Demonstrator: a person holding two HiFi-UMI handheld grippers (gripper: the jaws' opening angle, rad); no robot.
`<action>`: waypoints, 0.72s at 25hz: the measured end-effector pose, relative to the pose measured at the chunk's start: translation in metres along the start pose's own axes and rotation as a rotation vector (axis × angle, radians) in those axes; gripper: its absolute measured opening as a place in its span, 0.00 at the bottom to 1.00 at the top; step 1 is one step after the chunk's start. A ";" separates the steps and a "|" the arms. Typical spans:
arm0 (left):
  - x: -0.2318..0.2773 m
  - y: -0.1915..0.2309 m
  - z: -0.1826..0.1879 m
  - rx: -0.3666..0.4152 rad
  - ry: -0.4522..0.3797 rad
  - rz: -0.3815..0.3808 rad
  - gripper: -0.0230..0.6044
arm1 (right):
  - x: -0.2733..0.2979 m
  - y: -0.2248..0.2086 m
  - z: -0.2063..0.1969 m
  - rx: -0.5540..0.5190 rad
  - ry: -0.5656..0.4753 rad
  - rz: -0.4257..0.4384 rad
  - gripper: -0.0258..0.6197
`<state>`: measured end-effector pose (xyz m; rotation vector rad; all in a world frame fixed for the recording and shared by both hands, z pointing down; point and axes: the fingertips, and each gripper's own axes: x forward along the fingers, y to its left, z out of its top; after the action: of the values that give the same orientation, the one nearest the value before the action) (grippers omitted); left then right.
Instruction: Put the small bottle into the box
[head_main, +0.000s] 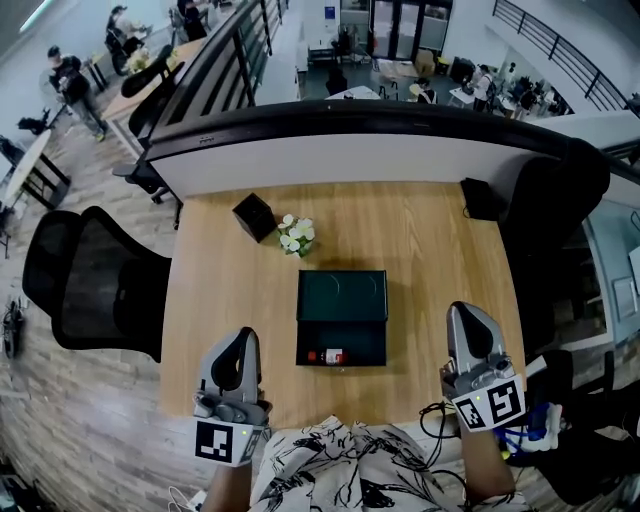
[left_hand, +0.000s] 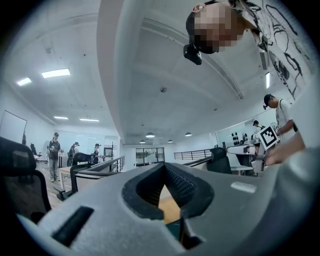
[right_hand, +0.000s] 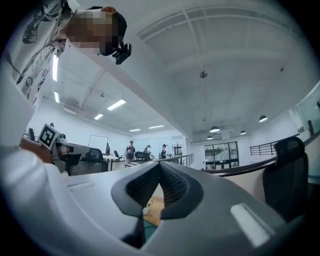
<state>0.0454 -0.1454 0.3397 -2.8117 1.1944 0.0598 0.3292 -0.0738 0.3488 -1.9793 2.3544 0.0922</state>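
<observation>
A dark green box (head_main: 341, 300) lies open in the middle of the wooden table (head_main: 430, 260), its lid folded back. Inside its lower half lies a small red and white item (head_main: 330, 355) that looks like the small bottle. My left gripper (head_main: 245, 335) hovers at the table's near left edge, apart from the box, with its jaws closed together and nothing between them. My right gripper (head_main: 462, 310) is at the near right edge, likewise shut and empty. In the left gripper view the left gripper's (left_hand: 164, 166) tips meet, and in the right gripper view so do the right gripper's (right_hand: 160, 165).
A small black cube (head_main: 255, 216) and a bunch of white flowers (head_main: 297, 235) sit behind the box. A black object (head_main: 480, 198) stands at the far right corner. Black office chairs flank the table at left (head_main: 95, 285) and right (head_main: 560, 190).
</observation>
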 end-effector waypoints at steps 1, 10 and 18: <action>-0.001 0.000 0.001 0.001 -0.002 0.000 0.03 | -0.004 -0.001 0.004 -0.012 0.000 -0.001 0.05; -0.014 0.018 0.011 0.014 -0.023 0.052 0.03 | -0.043 -0.031 0.038 -0.004 -0.093 -0.135 0.05; -0.030 0.042 0.015 -0.018 -0.043 0.113 0.03 | -0.062 -0.043 0.030 -0.016 -0.106 -0.209 0.05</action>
<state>-0.0058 -0.1519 0.3244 -2.7413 1.3482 0.1377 0.3824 -0.0174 0.3243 -2.1561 2.0772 0.1998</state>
